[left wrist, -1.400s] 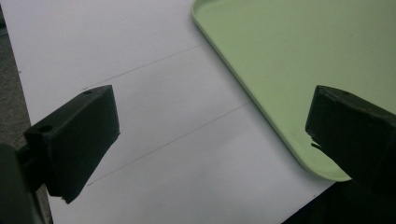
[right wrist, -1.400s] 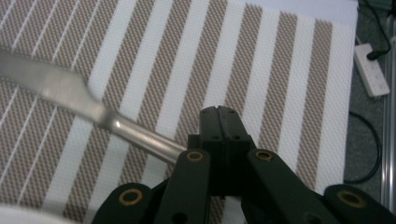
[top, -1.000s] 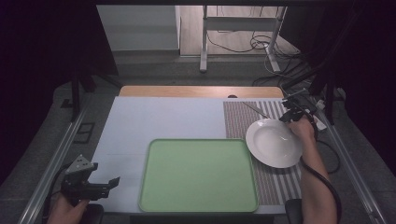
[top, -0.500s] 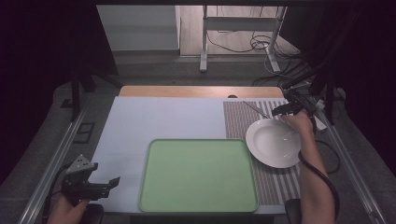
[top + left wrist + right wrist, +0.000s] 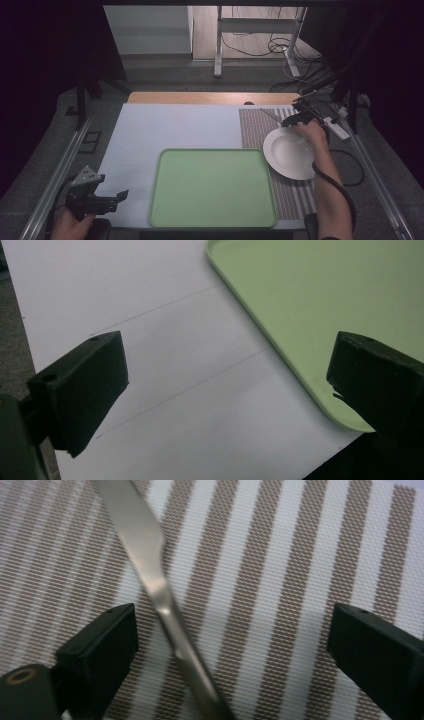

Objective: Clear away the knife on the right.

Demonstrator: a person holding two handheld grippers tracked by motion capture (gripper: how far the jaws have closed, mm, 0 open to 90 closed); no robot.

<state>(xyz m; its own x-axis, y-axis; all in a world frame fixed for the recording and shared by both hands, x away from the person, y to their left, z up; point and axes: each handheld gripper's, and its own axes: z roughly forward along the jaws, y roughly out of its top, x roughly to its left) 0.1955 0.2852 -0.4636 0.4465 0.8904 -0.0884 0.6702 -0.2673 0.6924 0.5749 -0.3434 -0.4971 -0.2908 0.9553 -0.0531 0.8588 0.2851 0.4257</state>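
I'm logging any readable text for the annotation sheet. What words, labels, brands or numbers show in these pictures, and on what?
None can be read.
Green tray: plain, no print.
White plate: plain.
Striped placemat: stripes, no lettering.
Knife: no stamp visible; the blade is blurred.
White table cover: faint lines, no text.
Both grippers' jaws are unmarked black.

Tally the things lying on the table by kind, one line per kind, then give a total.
Tray, green: 1
Plate, white: 1
Knife, metal, lying on the striped mat: 1
Mat, striped brown and white: 1
Total: 4
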